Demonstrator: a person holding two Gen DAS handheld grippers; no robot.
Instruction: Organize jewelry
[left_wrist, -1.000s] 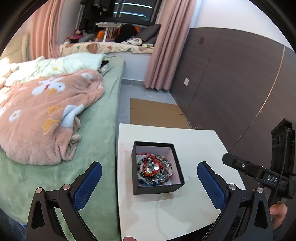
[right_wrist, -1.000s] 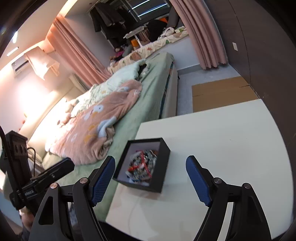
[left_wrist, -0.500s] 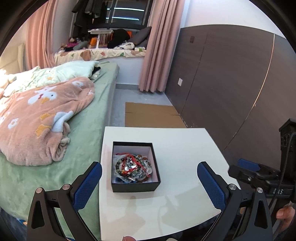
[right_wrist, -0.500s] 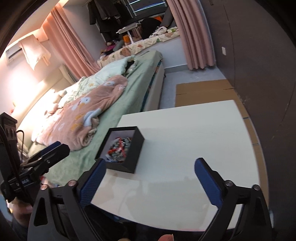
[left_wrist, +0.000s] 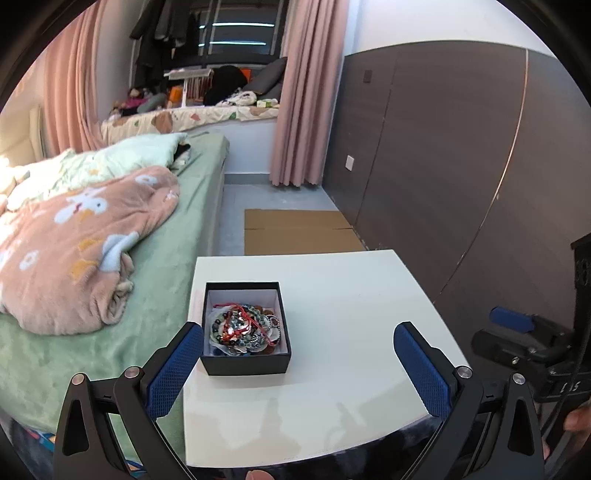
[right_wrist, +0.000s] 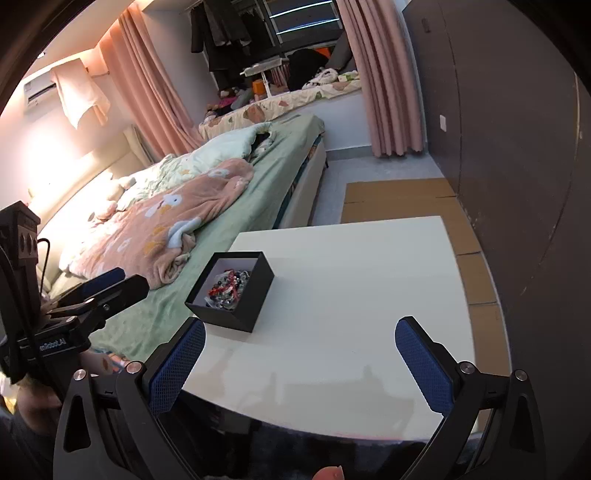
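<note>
A small black open box (left_wrist: 246, 363) stands on the left part of a white table (left_wrist: 351, 332). It holds a tangled heap of jewelry (left_wrist: 243, 328), beads, silver pieces and a red cord. The box also shows in the right wrist view (right_wrist: 255, 295) with the jewelry (right_wrist: 229, 288) inside. My left gripper (left_wrist: 299, 354) is open and empty, held above the table's near edge just behind the box. My right gripper (right_wrist: 299, 354) is open and empty, to the right of the box over the table's near edge.
A bed with green sheet (left_wrist: 159, 295) and pink blanket (left_wrist: 81, 236) lies against the table's left side. Flat cardboard (left_wrist: 295, 230) lies on the floor beyond the table. A dark panelled wall (left_wrist: 461, 166) runs along the right.
Both grippers have pulled back and up from the box, which looks smaller and farther now. The right gripper has swung right. Both stay open.
</note>
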